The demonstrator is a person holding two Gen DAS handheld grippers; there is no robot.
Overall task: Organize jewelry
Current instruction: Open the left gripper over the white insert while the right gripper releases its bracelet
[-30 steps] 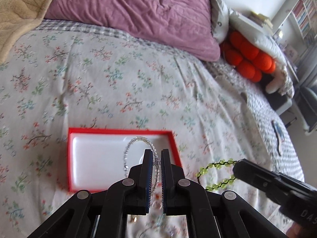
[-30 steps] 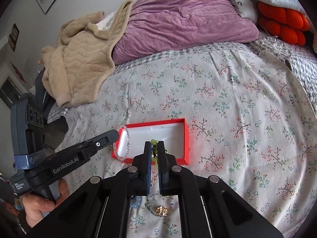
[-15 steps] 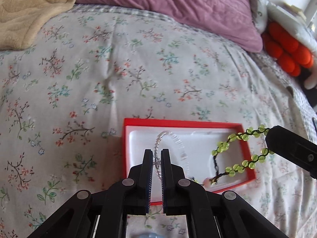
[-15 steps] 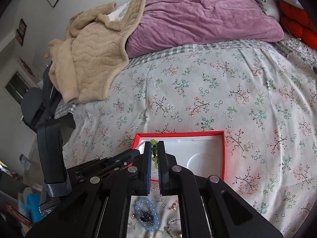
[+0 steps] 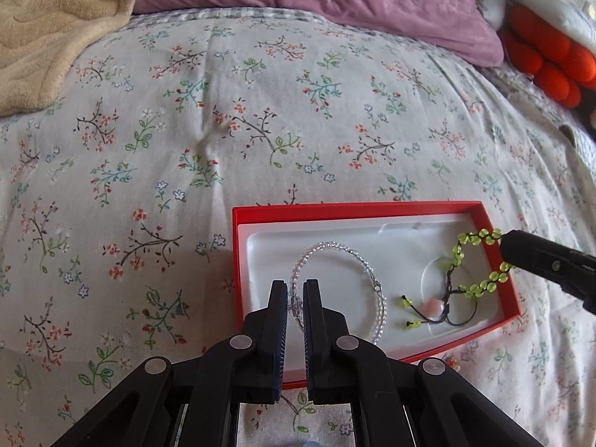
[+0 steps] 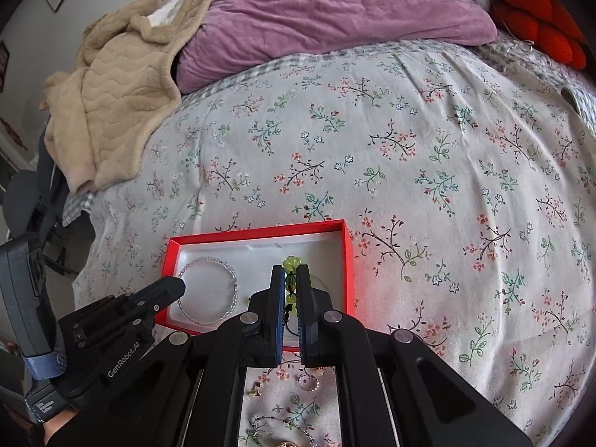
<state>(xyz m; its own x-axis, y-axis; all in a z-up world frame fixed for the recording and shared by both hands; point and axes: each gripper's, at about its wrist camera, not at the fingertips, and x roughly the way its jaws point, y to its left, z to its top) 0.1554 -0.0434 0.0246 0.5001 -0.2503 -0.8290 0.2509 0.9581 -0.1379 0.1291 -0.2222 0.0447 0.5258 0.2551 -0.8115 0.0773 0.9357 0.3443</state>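
Observation:
A red box (image 5: 238, 246) (image 6: 349, 257) with a white liner lies on the floral bedspread. My left gripper (image 5: 296, 287) (image 6: 177, 286) is shut on a clear-bead bracelet (image 5: 335, 251) (image 6: 208, 260), whose loop rests on the liner's left half. My right gripper (image 6: 291, 273) (image 5: 504, 249) is shut on a green-bead bracelet (image 5: 480, 285) (image 6: 291, 262) with black cord and a pink bead; it hangs into the box's right half, its cord ends touching the liner.
Loose small jewelry (image 6: 307, 381) lies on the bedspread in front of the box. A purple duvet (image 6: 335, 11), a beige blanket (image 6: 111, 89) and orange cushions (image 5: 547, 56) are at the far end of the bed. A person's hand (image 6: 56, 424) holds the left gripper.
Both grippers came down over the red box with their bracelets. The clear bracelet's loop now lies on the liner, and the green bracelet has sunk into the box's right side.

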